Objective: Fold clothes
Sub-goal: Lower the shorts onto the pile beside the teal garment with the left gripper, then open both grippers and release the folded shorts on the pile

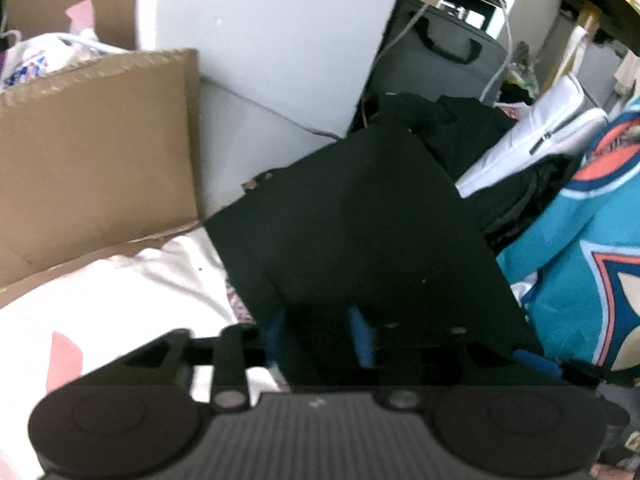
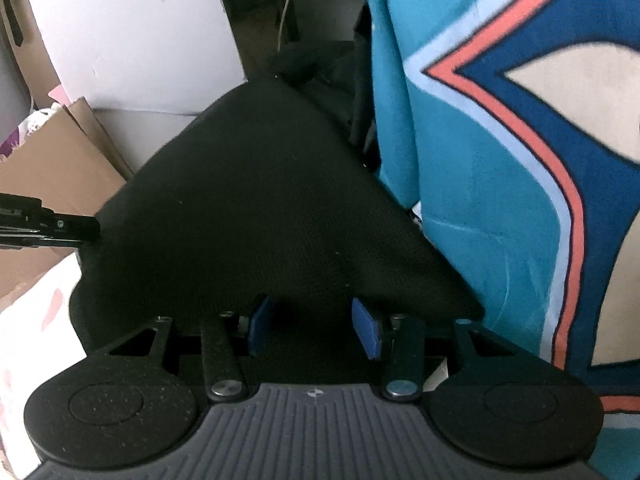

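A white bed sheet (image 1: 132, 280) with pink marks covers the surface; a cardboard box (image 1: 92, 148) and white wall (image 1: 260, 32) stand behind, and a teal printed blanket (image 2: 500, 160) hangs on the right. The black garment (image 2: 260, 208) stretches flat between both tools, its long axis running away from the cameras and narrowing to a far corner. The left gripper (image 1: 320, 332) and right gripper (image 2: 316, 328) each have the cloth's near edge between their blue pads; whether they pinch it cannot be told.

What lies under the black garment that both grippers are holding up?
Under the black garment a pale sheet with pink marks shows at its left edge. To its right lies a teal printed cloth. Whatever sits directly beneath the garment is covered.
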Demonstrator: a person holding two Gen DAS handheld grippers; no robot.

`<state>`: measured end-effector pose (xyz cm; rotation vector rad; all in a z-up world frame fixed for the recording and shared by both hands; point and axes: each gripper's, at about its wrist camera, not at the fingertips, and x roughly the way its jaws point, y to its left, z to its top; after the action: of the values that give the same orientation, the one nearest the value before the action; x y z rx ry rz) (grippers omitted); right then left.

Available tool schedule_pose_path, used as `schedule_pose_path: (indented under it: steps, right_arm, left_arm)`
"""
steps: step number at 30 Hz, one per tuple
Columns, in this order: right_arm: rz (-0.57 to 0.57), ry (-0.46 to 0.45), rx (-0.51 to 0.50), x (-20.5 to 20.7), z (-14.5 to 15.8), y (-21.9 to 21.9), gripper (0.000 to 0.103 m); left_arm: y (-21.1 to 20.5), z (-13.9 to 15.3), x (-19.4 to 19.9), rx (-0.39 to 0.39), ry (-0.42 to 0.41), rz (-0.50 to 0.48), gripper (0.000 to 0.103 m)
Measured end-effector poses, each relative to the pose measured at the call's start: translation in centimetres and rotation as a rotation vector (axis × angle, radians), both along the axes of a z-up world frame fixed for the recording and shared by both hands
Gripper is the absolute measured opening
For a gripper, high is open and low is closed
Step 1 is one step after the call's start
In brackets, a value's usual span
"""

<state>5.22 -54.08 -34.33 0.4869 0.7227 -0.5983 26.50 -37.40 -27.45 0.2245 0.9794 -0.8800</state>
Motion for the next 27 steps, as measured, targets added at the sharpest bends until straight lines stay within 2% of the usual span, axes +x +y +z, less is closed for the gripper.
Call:
schedule_pose_path:
  steps: [3,4,6,11,15,19,23,27]
  right_arm:
    - [0.025,0.014,0.001,0.8,0.7,0.2,0.052]
    - [0.022,0.013,0.005,0.9,0.9,0.2,0.054]
    - [0.012,0.010,0.025,1.0,1.2,0.0,0.062]
    - [0.012,0.046,0.075,1.7,2.2,-0.3,0.093]
    - [0.058,0.088,0.128,2.3,3.3,-0.3,0.095]
    - [0.097,0.098,0.140,2.5,5.3,0.1,0.102]
    - [0.118,0.105,0.167,2.5,7.4,0.2,0.102]
    - [0.126,0.122,0.195,2.2,9.5,0.1,0.102]
  left_arm:
    - [0.3,0.8,-0.4,0.026,0.006,0.012,0.056]
    - [0.4,1.1,-0.5,0.034,0.008,0.017,0.060]
    - [0.6,1.7,-0.7,0.052,0.011,0.025,0.068]
    - [1.0,2.5,-1.4,0.103,0.053,0.029,0.083]
    - [1.3,3.4,-2.1,0.150,0.066,0.034,0.086]
    - [1.6,5.0,-2.6,0.176,0.075,0.051,0.090]
    - [2.1,7.5,-3.1,0.209,0.105,0.084,0.090]
    - [3.0,10.9,-3.8,0.217,0.076,0.095,0.092]
